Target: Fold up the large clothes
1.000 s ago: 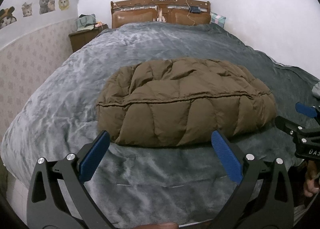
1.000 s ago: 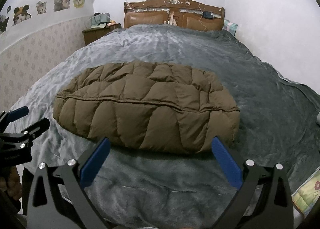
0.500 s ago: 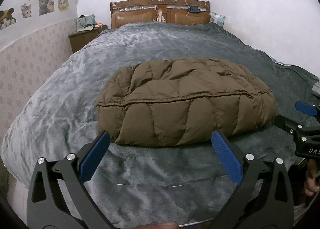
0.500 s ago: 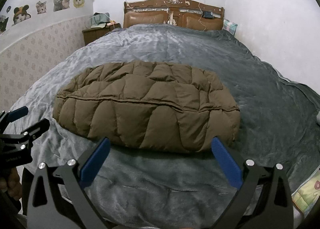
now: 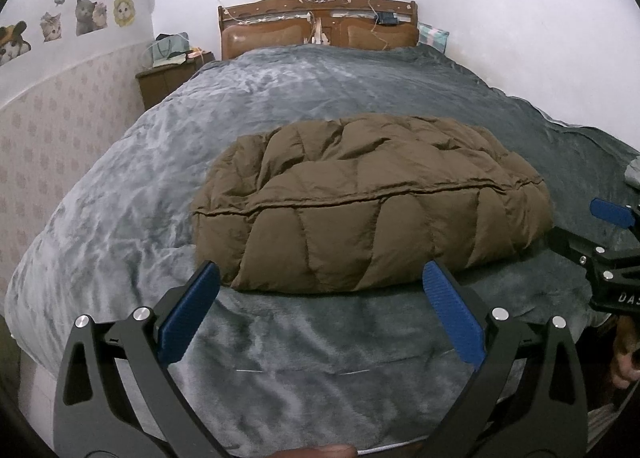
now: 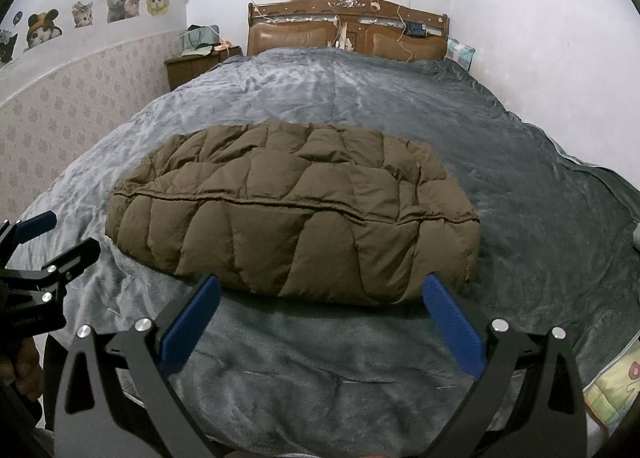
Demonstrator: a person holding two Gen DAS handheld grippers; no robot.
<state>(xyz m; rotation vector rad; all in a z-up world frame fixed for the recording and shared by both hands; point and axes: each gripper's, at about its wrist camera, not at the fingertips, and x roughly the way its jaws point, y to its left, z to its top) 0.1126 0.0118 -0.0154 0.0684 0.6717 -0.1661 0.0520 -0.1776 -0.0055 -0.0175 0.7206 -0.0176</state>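
A brown quilted down jacket (image 5: 368, 210) (image 6: 296, 214) lies folded into a thick bundle on the grey blanket of the bed (image 5: 304, 82). My left gripper (image 5: 320, 282) is open, held just short of the bundle's near edge, nothing between its blue pads. My right gripper (image 6: 320, 286) is open too, in front of the bundle's near right part, with nothing held. Each gripper shows at the other view's edge: the right one (image 5: 600, 234) at the far right, the left one (image 6: 44, 242) at the far left.
A wooden headboard (image 6: 344, 28) stands at the far end. A bedside cabinet (image 5: 168, 78) with bags on it sits at the back left. Walls run close along both sides of the bed (image 6: 520, 162). A person's hand (image 5: 624, 354) holds the right gripper's handle.
Both grippers have drifted only slightly; the jacket bundle lies as it did. Both stay open.
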